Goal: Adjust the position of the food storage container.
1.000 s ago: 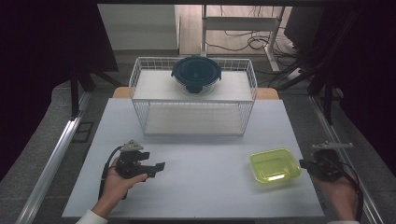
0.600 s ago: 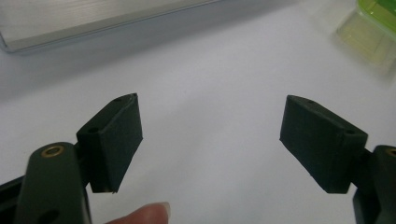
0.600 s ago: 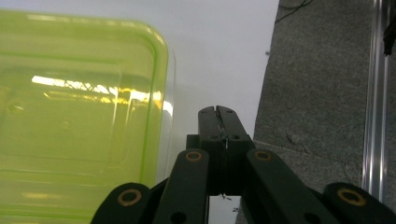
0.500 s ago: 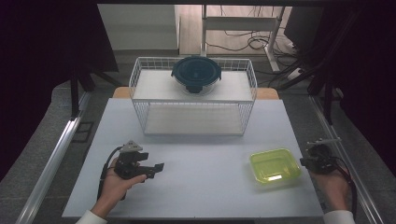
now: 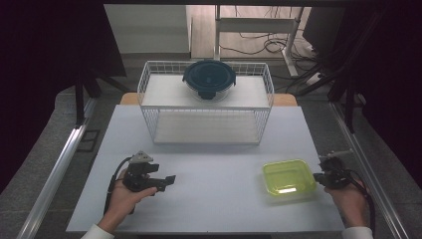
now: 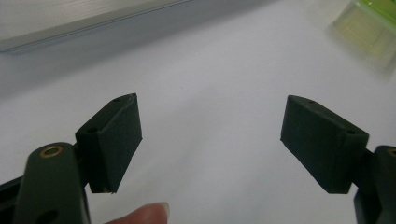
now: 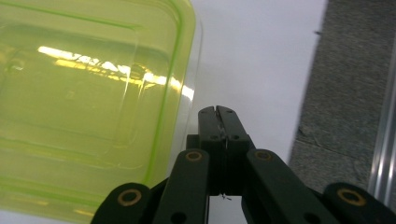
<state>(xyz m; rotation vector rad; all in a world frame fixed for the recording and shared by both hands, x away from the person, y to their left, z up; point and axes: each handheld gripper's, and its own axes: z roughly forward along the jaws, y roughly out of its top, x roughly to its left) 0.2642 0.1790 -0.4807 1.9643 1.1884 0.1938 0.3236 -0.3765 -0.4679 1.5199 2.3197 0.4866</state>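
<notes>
White table point(image 5: 214, 199): in the high view it carries a white wire rack point(image 5: 206, 107) at its far middle. On the rack's upper shelf rests a dark blue round lidded bowl point(image 5: 209, 79), near the centre. A yellow-green square container point(image 5: 288, 178) lies at the near right of the table, flat on the surface. Right gripper point(image 5: 318, 176): just beside the container's right edge; the right gripper view point(image 7: 218, 110) shows its jaws pressed fully together, nothing between them, tips alongside the container's wall point(image 7: 93, 93). Left gripper point(image 5: 170, 179): at the near left, well apart from the container, jaws spread wide and holding nothing, pointing right over bare table point(image 6: 210, 93).
</notes>
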